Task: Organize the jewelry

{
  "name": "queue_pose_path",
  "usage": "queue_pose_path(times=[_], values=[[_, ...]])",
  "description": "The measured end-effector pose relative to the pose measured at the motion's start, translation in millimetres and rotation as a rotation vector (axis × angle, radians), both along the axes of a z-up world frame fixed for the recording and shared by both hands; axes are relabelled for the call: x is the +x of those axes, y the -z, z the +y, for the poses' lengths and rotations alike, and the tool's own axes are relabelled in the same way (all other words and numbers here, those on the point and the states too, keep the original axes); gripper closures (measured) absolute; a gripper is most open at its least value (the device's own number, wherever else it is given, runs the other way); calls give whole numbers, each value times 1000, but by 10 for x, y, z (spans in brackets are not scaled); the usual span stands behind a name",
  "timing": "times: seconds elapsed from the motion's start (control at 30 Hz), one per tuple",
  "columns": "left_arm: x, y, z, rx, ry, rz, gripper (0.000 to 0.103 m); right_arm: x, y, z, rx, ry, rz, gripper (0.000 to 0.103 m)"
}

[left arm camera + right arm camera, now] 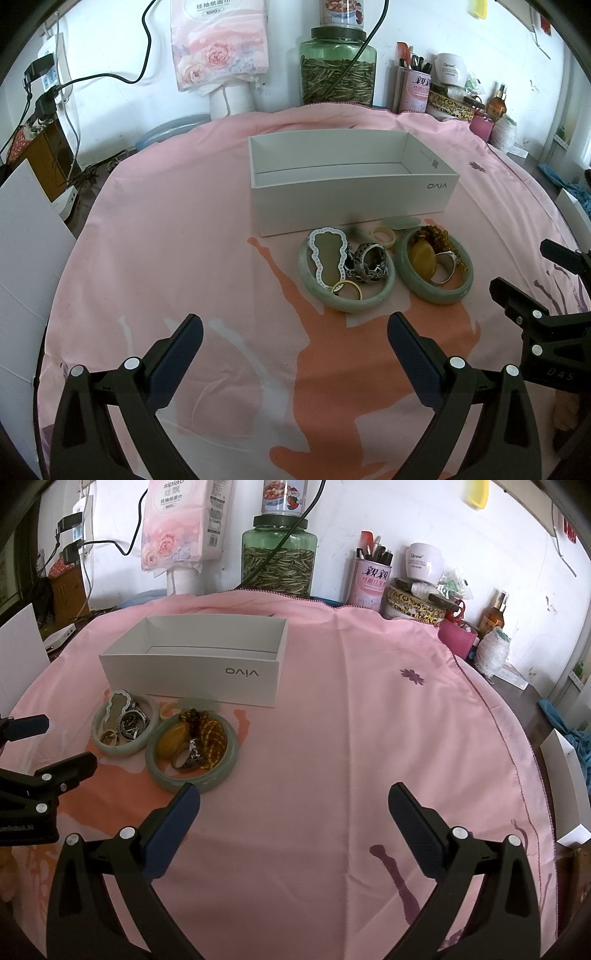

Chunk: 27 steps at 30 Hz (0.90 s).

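An empty white box stands open on the pink cloth. In front of it lie two green jade bangles. The left bangle rings a white-rimmed pendant, a silver filigree ring and a gold ring. The right bangle holds an amber stone, amber beads and a silver ring. A cream ring lies beside the box. My left gripper is open, just short of the bangles. My right gripper is open over bare cloth, right of them.
The pink cloth covers a round table. Along the back stand a green glass jar, a tissue pack, a pink tin of combs and bottles. White boards stand at the left and right edges.
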<state>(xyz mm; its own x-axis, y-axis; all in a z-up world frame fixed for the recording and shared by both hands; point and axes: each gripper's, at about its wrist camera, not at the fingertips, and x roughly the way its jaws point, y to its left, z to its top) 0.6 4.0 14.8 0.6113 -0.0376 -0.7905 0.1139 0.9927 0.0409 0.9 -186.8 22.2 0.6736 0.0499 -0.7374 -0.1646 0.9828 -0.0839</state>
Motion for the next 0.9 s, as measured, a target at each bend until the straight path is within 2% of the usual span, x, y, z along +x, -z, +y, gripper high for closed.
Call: queue_pose_path(times=[0.7, 0.9], values=[[14, -34, -9, 0, 3, -3, 5, 0, -10, 8, -4, 2, -3, 6], [5, -61, -12, 3, -2, -31, 5, -4, -62, -23, 3, -1, -24, 6]])
